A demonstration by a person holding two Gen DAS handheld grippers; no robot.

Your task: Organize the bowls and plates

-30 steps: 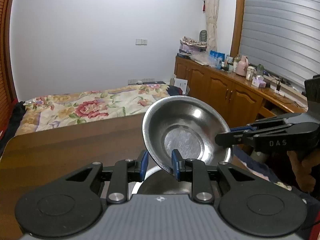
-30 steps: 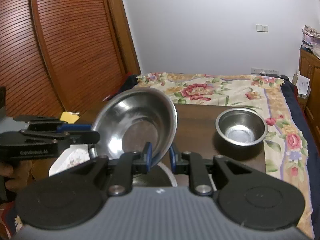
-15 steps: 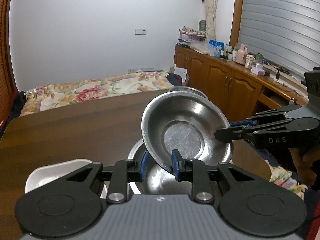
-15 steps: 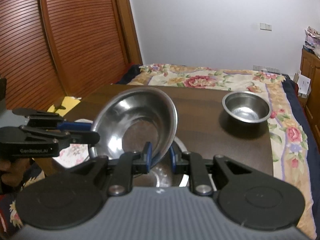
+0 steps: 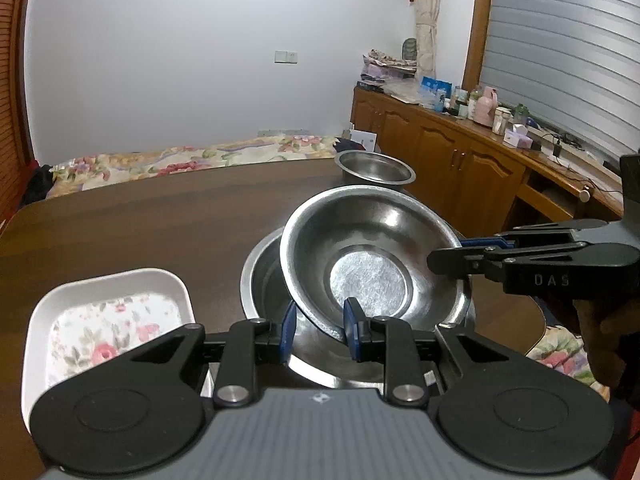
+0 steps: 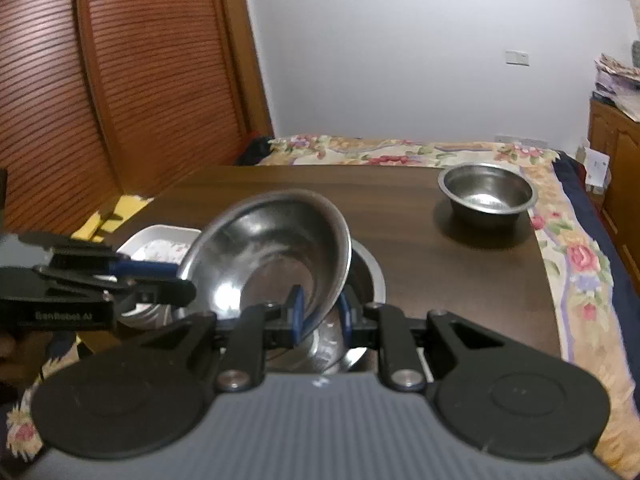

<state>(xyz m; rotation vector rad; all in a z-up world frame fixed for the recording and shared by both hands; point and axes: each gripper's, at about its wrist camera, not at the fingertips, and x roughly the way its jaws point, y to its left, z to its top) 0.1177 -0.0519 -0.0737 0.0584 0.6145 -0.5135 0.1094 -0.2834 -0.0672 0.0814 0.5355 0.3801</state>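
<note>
We've lowered the steel bowl (image 5: 372, 260); left tongs (image 5: 318, 326) and right tongs (image 6: 320, 312) both clenched on its rim, tilted directly above the larger bowl (image 5: 260, 276) on the bench (image 5: 140, 220).

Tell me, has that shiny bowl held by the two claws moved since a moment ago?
Yes. The held steel bowl has come down toward the brown table; it now sits low over the larger steel bowl beneath, which was mostly hidden earlier.
</note>
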